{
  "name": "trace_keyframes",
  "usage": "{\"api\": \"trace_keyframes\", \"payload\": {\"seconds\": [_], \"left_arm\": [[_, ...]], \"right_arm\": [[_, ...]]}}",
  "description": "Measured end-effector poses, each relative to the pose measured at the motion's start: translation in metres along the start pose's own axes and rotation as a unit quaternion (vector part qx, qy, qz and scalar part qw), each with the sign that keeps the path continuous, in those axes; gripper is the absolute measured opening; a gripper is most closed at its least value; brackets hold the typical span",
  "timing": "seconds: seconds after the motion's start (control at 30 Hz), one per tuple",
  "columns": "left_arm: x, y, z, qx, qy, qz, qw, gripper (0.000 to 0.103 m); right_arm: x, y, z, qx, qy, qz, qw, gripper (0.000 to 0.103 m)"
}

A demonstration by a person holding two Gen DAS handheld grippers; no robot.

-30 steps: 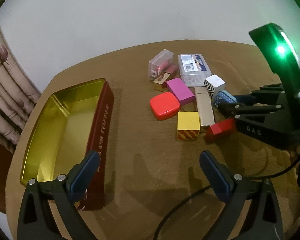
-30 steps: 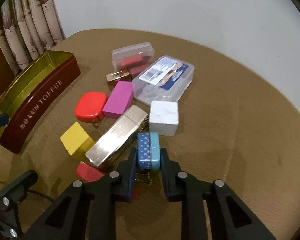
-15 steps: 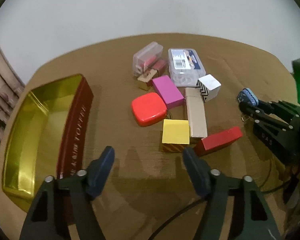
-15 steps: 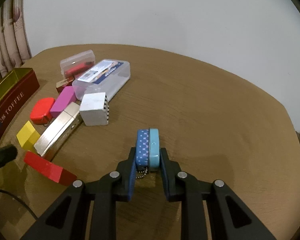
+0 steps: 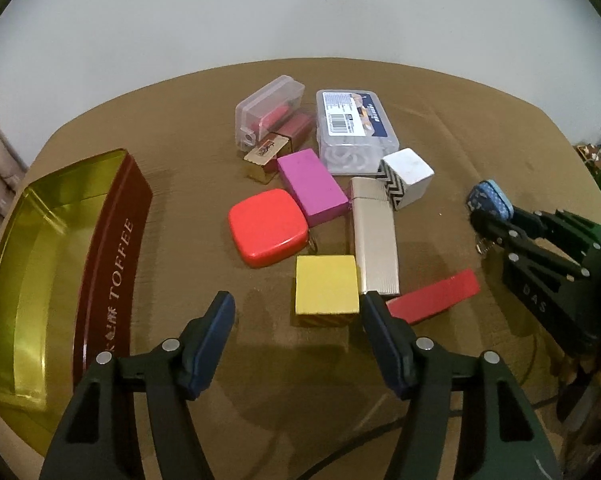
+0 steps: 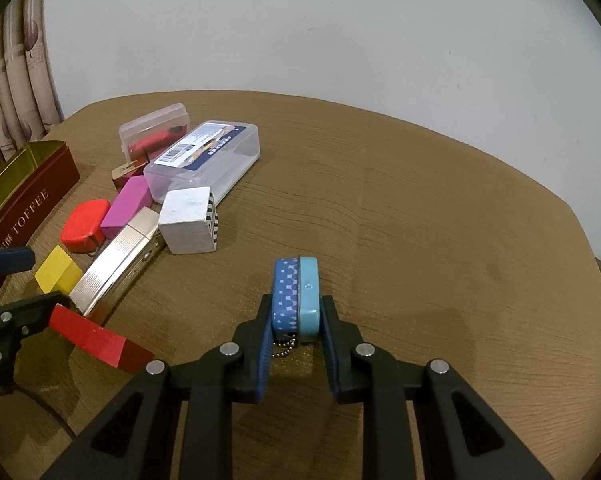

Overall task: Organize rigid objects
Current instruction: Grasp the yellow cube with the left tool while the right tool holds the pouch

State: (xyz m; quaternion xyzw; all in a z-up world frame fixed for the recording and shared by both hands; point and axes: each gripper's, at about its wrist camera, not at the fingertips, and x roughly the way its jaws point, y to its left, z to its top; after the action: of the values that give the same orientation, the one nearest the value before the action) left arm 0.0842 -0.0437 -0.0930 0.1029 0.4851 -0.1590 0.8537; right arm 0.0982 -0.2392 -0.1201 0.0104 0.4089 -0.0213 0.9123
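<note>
My right gripper (image 6: 296, 304) is shut on a small blue tin (image 6: 296, 300) with a ball chain. It holds the tin upright and low over bare tabletop, right of the pile. The left wrist view shows that gripper (image 5: 488, 216) and the tin (image 5: 490, 200) at the right. My left gripper (image 5: 298, 300) is open, its tips on either side of the near end of a yellow block (image 5: 326, 288) without pressing on it. A flat red block (image 5: 436, 296) lies just right of its right finger. An open gold-lined toffee tin (image 5: 112, 248) stands at the left.
Behind the yellow block lie a gold metal case (image 5: 374, 240), a red rounded case (image 5: 266, 226), a magenta block (image 5: 312, 186), a white zigzag cube (image 5: 408, 176), a labelled clear box (image 5: 354, 132) and a small clear box (image 5: 268, 114). A cable crosses the near table.
The left jaws have narrowed from wide apart, and the gripper has come down to the yellow block. The right gripper has carried the blue tin out of the pile to the right.
</note>
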Motion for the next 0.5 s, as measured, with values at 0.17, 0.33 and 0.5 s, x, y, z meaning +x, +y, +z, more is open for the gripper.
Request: {"api": "trace_keyframes", "payload": {"seconds": [0.17, 0.33, 0.5], "left_arm": [[0.013, 0.007, 0.008, -0.016, 0.011, -0.013, 0.9997, 0.048], [0.019, 0.02, 0.006, -0.021, 0.016, -0.019, 0.9995, 0.027], [0.019, 0.025, 0.003, -0.02, 0.013, -0.013, 0.9996, 0.026]], "right_arm": [[-0.002, -0.001, 0.0, 0.001, 0.0, 0.0, 1.0, 0.022], [-0.001, 0.0, 0.0, -0.001, 0.0, -0.001, 1.0, 0.022], [-0.002, 0.0, 0.001, -0.002, 0.0, -0.002, 1.0, 0.022]]}}
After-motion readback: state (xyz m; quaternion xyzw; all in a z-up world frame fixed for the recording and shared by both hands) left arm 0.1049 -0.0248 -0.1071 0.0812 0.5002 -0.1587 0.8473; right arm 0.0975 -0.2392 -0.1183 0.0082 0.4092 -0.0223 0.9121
